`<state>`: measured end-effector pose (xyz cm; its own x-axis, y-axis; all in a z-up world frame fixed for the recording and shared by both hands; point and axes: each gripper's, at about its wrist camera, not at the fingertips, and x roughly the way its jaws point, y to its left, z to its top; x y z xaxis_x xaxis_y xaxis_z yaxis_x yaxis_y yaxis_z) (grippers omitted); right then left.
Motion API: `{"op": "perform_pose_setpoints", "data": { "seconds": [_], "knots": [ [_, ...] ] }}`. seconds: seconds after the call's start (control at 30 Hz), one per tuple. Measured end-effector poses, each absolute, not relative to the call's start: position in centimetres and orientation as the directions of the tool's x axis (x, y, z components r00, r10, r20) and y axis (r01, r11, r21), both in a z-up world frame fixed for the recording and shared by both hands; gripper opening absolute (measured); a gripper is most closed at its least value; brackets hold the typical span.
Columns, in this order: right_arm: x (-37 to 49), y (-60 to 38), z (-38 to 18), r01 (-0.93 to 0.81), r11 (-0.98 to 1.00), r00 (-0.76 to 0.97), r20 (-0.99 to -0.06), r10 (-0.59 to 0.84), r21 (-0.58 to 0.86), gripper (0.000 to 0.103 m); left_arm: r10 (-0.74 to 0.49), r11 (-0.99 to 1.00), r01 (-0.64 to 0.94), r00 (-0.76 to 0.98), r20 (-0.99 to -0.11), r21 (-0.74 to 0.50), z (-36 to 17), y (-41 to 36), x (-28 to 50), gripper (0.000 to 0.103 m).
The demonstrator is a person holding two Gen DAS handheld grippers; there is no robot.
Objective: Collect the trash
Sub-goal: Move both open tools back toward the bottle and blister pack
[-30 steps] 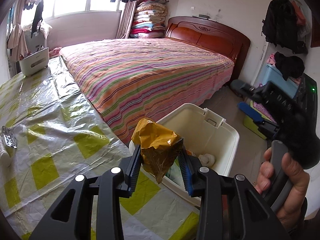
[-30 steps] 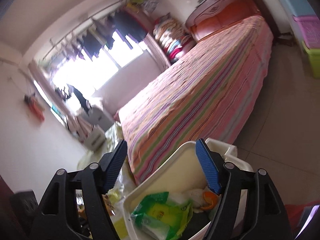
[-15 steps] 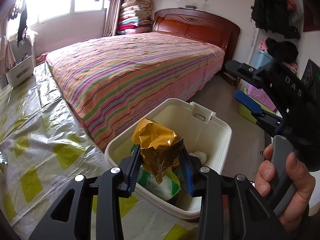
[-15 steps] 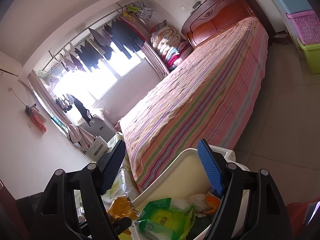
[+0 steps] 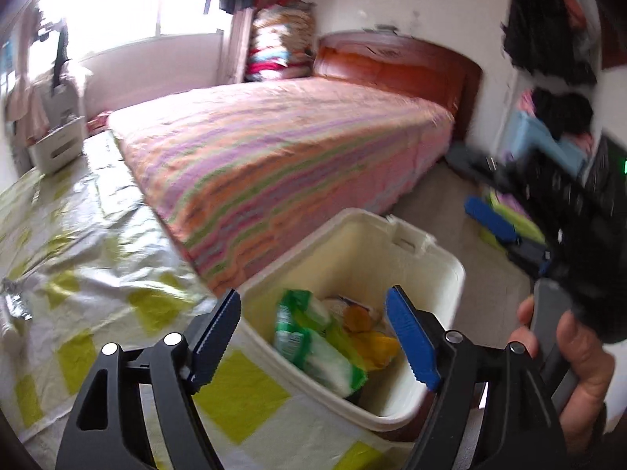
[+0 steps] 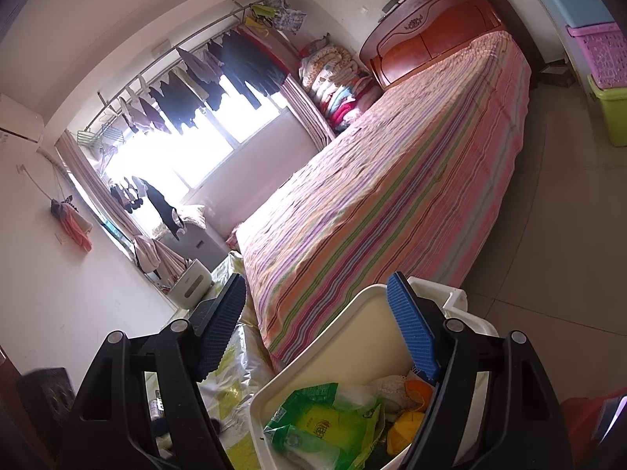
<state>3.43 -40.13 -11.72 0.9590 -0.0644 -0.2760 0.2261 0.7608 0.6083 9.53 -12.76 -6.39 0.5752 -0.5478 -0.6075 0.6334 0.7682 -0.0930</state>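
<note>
Nearest to us, our left gripper (image 5: 313, 337) hangs with its ribbed blue pads spread wide and nothing between them, directly above the cream plastic rectangular bin (image 5: 439, 258). Our right gripper (image 6: 317, 329) is likewise spread apart and empty over the same bin (image 6: 352, 333).

Inside the bin lie a crinkly green-and-white plastic packet (image 5: 313, 337), also seen from the right wrist (image 6: 325, 427), and a crumpled yellow-gold foil wrapper (image 5: 376, 342) beside it.

To the left, the tabletop (image 5: 98, 243) wears a glossy, creased white cloth with yellow-green squares; a scrap of silver foil (image 5: 15, 297) rests near its left edge.

Beyond, a bed with a striped pink, orange and green cover (image 5: 282, 145) butts against a carved reddish wooden headboard (image 6: 439, 19). Dark clothes on a rail (image 6: 219, 66) hang before the bright window.
</note>
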Motion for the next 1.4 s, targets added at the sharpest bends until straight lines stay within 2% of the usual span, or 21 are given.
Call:
{"op": "perform_pose_setpoints", "data": {
  "seconds": [0.17,0.27,0.47,0.6,0.77,1.0,1.4],
  "knots": [
    [3.8,-39.6,-11.5,0.215,0.772,0.959,-0.280,-0.051,0.598,0.075,-0.502,0.837,0.536,0.671,-0.546,-0.111,-5.1,-7.7,10.8,0.075],
    [4.5,-38.4,-11.3,0.205,0.785,0.956,-0.291,-0.033,0.585,0.075,-0.446,0.873,0.478,0.700,-0.558,-0.099,-5.3,-5.2,12.1,0.077],
    [5.9,-34.5,-10.6,0.157,0.838,0.954,-0.299,0.008,0.523,0.075,-0.383,0.921,0.350,0.740,-0.553,-0.169,-5.4,0.9,13.7,0.077],
    [7.2,-31.5,-10.8,0.121,0.864,0.944,-0.325,0.052,0.489,0.075,-0.315,0.948,0.284,0.780,-0.541,-0.143,-5.0,4.3,13.9,0.077],
    [8.5,-29.1,-10.9,0.089,0.886,0.933,-0.350,0.086,0.455,0.075,-0.271,0.962,0.201,0.785,-0.556,-0.186,-5.0,8.7,14.6,0.077],
    [10.0,-25.5,-11.2,0.016,0.910,0.906,-0.392,0.162,0.413,0.075,-0.212,0.975,0.130,0.794,-0.570,-0.181,-5.0,12.7,14.5,0.077],
    [13.0,-15.3,-10.7,-0.226,0.930,0.817,-0.463,0.344,0.291,0.075,-0.135,0.974,-0.005,0.790,-0.598,-0.227,-5.2,18.6,14.9,0.077]
  ]
}}
